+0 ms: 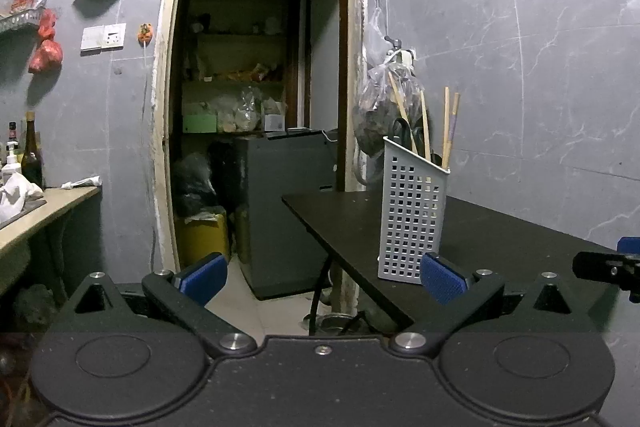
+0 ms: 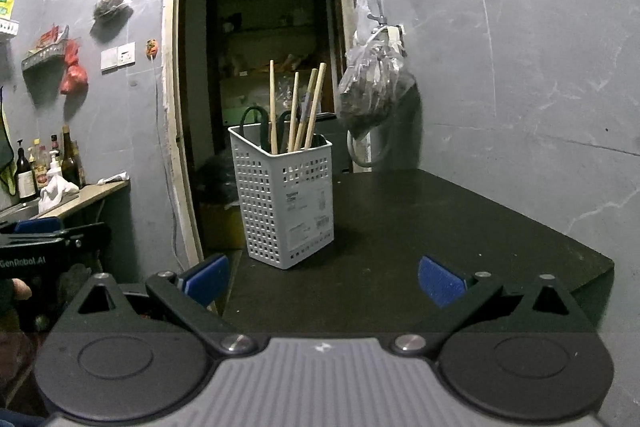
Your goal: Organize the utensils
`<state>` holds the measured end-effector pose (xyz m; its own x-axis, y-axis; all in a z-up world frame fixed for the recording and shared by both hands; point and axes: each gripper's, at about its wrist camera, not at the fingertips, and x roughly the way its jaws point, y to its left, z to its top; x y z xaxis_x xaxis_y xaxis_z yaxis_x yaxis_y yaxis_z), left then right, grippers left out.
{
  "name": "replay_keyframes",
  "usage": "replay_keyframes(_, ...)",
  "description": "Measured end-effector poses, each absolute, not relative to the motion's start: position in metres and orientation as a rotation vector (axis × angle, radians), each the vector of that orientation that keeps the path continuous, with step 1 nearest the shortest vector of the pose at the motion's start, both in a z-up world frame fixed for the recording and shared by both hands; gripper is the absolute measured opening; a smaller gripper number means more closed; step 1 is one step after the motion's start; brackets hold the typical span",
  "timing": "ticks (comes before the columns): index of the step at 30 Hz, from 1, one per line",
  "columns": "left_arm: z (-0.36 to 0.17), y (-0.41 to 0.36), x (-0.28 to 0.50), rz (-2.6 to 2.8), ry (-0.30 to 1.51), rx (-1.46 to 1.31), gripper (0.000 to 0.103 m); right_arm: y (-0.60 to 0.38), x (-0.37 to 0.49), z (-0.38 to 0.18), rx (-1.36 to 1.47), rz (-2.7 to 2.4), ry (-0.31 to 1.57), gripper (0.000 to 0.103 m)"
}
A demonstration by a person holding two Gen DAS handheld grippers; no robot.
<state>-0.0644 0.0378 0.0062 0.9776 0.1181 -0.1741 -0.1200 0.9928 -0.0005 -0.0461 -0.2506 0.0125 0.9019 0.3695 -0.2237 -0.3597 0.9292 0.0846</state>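
A pale grey plastic utensil basket (image 2: pixel 285 201), tall, rectangular and pierced with a grid of small square holes, stands upright on a matte black tabletop (image 2: pixel 440 227) near its left edge, in front of a dark doorway in a grey tiled wall. Inside it stand four slim wooden chopsticks (image 2: pixel 295 115), leaning at slight angles, beside a pair of scissors with black looped handles (image 2: pixel 256 125). The tabletop around the basket looks bare. The right gripper (image 2: pixel 323 281), black with blue ridged pads, is spread wide and empty, near the basket but not touching it. The left gripper (image 1: pixel 323 277), likewise wide apart and empty, hangs by the table's left edge. The chopsticks are likely light, stiff and smooth, best pinched near their upper ends; the thin-walled basket probably tips easily if nudged.
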Motion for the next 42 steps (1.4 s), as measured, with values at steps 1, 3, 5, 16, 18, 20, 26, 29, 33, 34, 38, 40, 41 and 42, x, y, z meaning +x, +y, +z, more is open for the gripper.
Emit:
replay_keyframes(1,0.006,0.038,-0.064,0.121,0.174,-0.011,0.102,-0.250,-0.046,0.013,0.041,0.375,0.239,0.103)
replay_keyframes(3,0.007,0.038,-0.064,0.121,0.172,-0.012,0.102,-0.250,-0.046,0.013,0.045,0.370,0.241,0.103)
replay_keyframes(5,0.006,0.037,-0.065,0.119,0.169,-0.010,0.102,-0.250,-0.044,0.013,0.050,0.362,0.242,0.103)
replay_keyframes(16,0.003,0.036,-0.066,0.111,0.163,0.002,0.102,-0.248,-0.042,0.012,0.040,0.373,0.250,0.103)
replay_keyframes(18,0.003,0.036,-0.067,0.109,0.163,0.001,0.102,-0.247,-0.042,0.011,0.035,0.374,0.250,0.103)
replay_keyframes(20,0.002,0.037,-0.067,0.107,0.166,0.001,0.102,-0.247,-0.041,0.010,0.035,0.375,0.253,0.103)
replay_keyframes(26,0.003,0.038,-0.066,0.110,0.169,-0.001,0.102,-0.246,-0.039,0.010,0.033,0.376,0.261,0.103)
replay_keyframes(29,0.002,0.038,-0.065,0.109,0.172,0.000,0.102,-0.245,-0.038,0.010,0.031,0.377,0.264,0.103)
replay_keyframes(33,0.003,0.038,-0.063,0.111,0.175,0.002,0.102,-0.244,-0.037,0.009,0.031,0.378,0.269,0.103)
replay_keyframes(34,0.003,0.038,-0.063,0.110,0.176,0.001,0.102,-0.244,-0.036,0.009,0.031,0.378,0.270,0.103)
replay_keyframes(38,0.002,0.038,-0.062,0.111,0.179,0.003,0.102,-0.244,-0.036,0.008,0.031,0.378,0.271,0.103)
replay_keyframes(40,0.002,0.038,-0.062,0.111,0.182,0.002,0.102,-0.244,-0.036,0.008,0.030,0.378,0.272,0.103)
replay_keyframes(41,0.002,0.038,-0.061,0.112,0.183,0.002,0.102,-0.244,-0.036,0.008,0.030,0.378,0.274,0.103)
replay_keyframes(42,0.002,0.039,-0.061,0.113,0.184,0.003,0.102,-0.244,-0.035,0.008,0.030,0.378,0.275,0.103)
